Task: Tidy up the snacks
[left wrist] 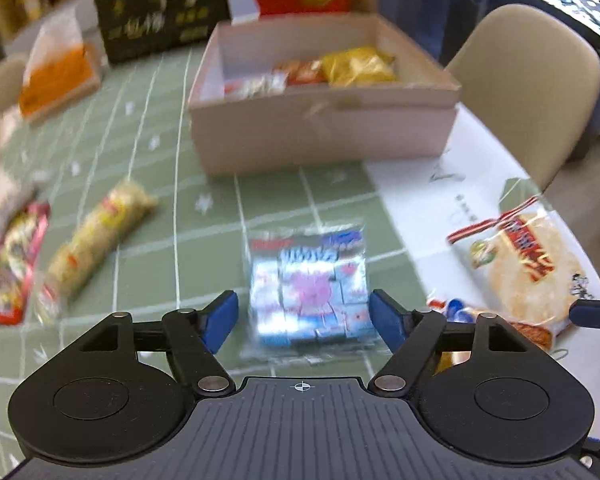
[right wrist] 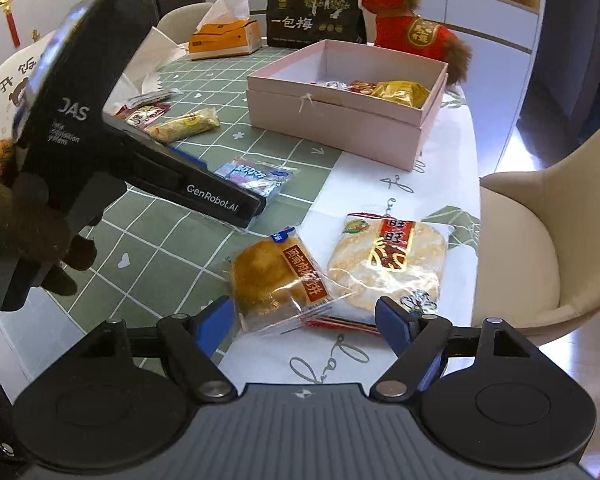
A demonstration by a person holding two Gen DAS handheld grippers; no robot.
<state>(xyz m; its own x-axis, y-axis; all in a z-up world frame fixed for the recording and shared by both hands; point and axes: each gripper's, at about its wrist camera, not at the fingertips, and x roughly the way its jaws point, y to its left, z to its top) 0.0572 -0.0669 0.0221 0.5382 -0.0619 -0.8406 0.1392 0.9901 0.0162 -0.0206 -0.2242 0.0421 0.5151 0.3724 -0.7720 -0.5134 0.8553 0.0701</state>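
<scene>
A pink box [left wrist: 324,136] [right wrist: 340,120] stands open on the table and holds several snack packs. My left gripper [left wrist: 304,316] is open, its fingers on either side of a blue and pink candy pack [left wrist: 310,292] [right wrist: 260,176], just above it. My right gripper [right wrist: 304,320] is open over a brown pastry pack [right wrist: 272,276] and a rice cracker pack [right wrist: 388,264] [left wrist: 528,264]. A yellow roll snack [left wrist: 100,236] [right wrist: 184,124] and a red snack pack [left wrist: 8,264] [right wrist: 144,114] lie to the left.
An orange tissue box [right wrist: 224,38], a black snack bag [right wrist: 314,16] and a red plush horse [right wrist: 412,28] stand at the table's far side. Beige chairs [right wrist: 548,248] stand at the right edge. The left gripper's body [right wrist: 120,148] crosses the right wrist view.
</scene>
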